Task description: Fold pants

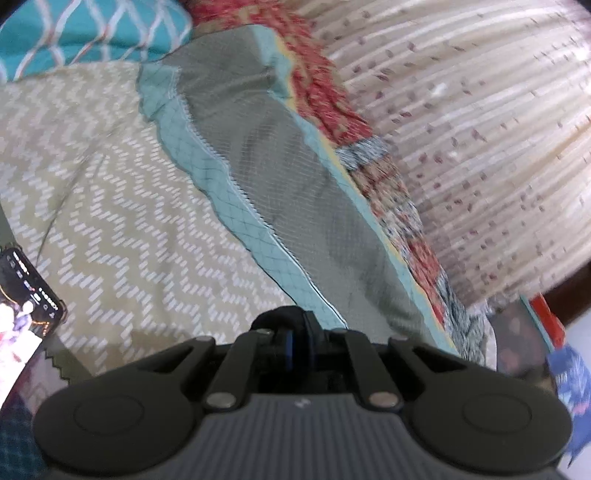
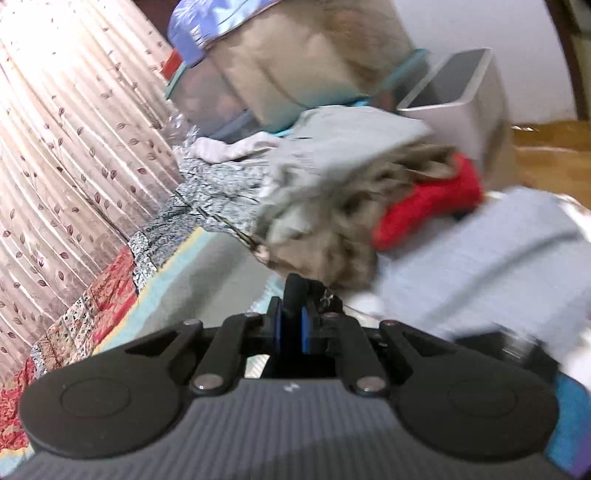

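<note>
While both views are smeared with motion blur, the left gripper [image 1: 300, 345] can be read well enough: its jaws are pressed together on a dark fold of cloth at the near end of the pants [image 1: 258, 147]. From that pinch the pants run as a long grey-green strip with a light teal quilted border toward 11 o'clock, lying flat on the bed [image 1: 110, 206], whose cover carries a beige and white zigzag print. Along the pants' 3 o'clock side lies a red and grey patchwork quilt [image 1: 325, 92], and beyond it hangs a cream curtain [image 1: 480, 129] dotted with small reddish leaves. At 11 o'clock sits a teal pillow [image 1: 74, 33] with a white lattice pattern. A phone [image 1: 26, 295] with its screen lit rests on the bed at 9 o'clock, well apart from the pants.

Seen from the right wrist, the right gripper [image 2: 295, 325] has its jaws shut on a dark strip of fabric that rises between the blue pads; whether this strip belongs to the pants cannot be told through the blur. Just past the fingertips at 12 o'clock sits a rumpled heap of grey clothes [image 2: 332, 184], with a red garment [image 2: 428, 206] at 2 o'clock touching the heap. A pale blue-grey folded cloth [image 2: 480, 266] lies at 3 o'clock. Farther off at 1 o'clock stands a white bin [image 2: 465, 103].
</note>
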Demonstrator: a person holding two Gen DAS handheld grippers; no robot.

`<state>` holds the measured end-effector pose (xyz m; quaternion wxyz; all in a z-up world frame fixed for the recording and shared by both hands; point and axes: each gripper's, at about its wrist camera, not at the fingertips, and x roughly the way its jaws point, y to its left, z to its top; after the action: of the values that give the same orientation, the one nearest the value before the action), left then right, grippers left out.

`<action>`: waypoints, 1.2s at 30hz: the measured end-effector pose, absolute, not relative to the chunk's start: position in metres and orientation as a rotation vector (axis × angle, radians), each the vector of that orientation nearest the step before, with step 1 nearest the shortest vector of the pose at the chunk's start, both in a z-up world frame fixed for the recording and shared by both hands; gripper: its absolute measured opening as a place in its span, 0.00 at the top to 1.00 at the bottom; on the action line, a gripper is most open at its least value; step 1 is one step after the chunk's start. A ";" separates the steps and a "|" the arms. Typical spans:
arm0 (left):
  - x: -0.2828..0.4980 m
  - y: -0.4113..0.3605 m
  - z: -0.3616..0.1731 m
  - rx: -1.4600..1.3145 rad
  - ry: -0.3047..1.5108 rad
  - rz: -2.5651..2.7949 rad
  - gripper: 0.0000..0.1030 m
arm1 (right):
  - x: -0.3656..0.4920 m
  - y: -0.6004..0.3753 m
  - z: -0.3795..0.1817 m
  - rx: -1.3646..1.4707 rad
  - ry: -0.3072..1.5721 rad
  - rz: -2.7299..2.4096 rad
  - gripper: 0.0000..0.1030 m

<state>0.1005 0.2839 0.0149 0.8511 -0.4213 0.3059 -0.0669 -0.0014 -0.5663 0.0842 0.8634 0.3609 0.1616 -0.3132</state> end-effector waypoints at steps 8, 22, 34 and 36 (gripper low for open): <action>0.170 0.268 -0.031 -0.905 0.685 -0.048 0.93 | 0.141 -0.590 0.045 0.809 0.424 -0.685 0.55; 0.122 0.275 -0.020 -0.844 0.748 -0.060 0.63 | 0.070 -0.552 -0.036 0.716 0.553 -0.540 0.52; 0.063 0.245 -0.013 -0.737 0.890 -0.158 0.42 | 0.136 -0.569 -0.057 0.696 0.589 -0.621 0.55; 0.060 0.241 -0.017 -0.735 0.914 -0.165 0.41 | 0.141 -0.573 -0.060 0.688 0.576 -0.621 0.66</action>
<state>0.0599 0.2406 -0.0172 0.8296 -0.3466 0.4308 -0.0778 0.1413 -0.5735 -0.0605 0.8547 0.3273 0.2739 -0.2954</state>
